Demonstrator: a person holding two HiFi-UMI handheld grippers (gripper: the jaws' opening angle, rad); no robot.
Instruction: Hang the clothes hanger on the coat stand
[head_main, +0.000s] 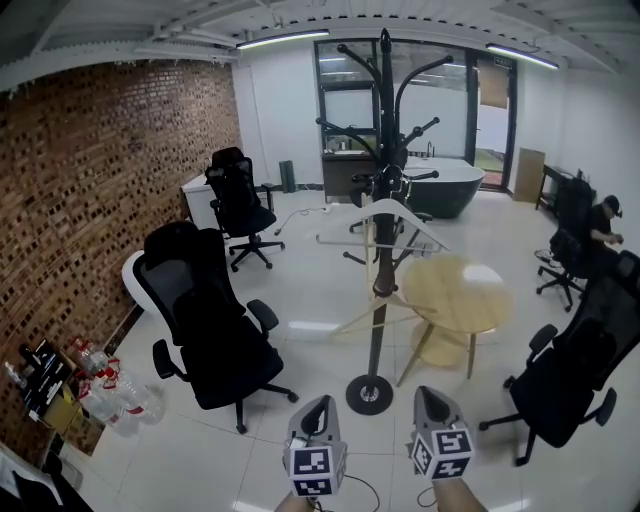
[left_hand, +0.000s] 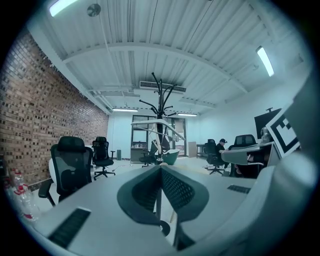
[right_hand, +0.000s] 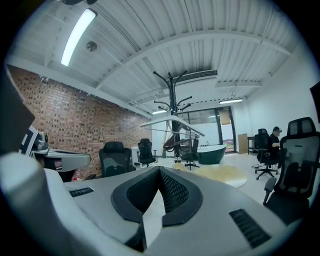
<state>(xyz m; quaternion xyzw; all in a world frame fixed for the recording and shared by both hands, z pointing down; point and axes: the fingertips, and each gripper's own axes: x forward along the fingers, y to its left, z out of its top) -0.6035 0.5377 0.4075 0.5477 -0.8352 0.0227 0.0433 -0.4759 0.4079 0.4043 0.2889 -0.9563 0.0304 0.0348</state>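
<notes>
The clothes hanger (head_main: 390, 206) is hanging midway up the coat stand (head_main: 379, 310), beside the round tabletop (head_main: 460, 290); the left gripper (head_main: 319, 404) and right gripper (head_main: 431, 394) are hovering side by side low in the head view (near the stand's base, well apart from the hanger); the left fingers (left_hand: 142, 190) and right fingers (right_hand: 137, 192) are pressing together, pinching nothing.

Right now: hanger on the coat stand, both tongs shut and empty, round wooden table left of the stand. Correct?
No. The head view shows the round wooden table right of the coat stand, not left. Rest holds: clothes hanger on the stand, left tongs and right tongs shut and empty.
</notes>
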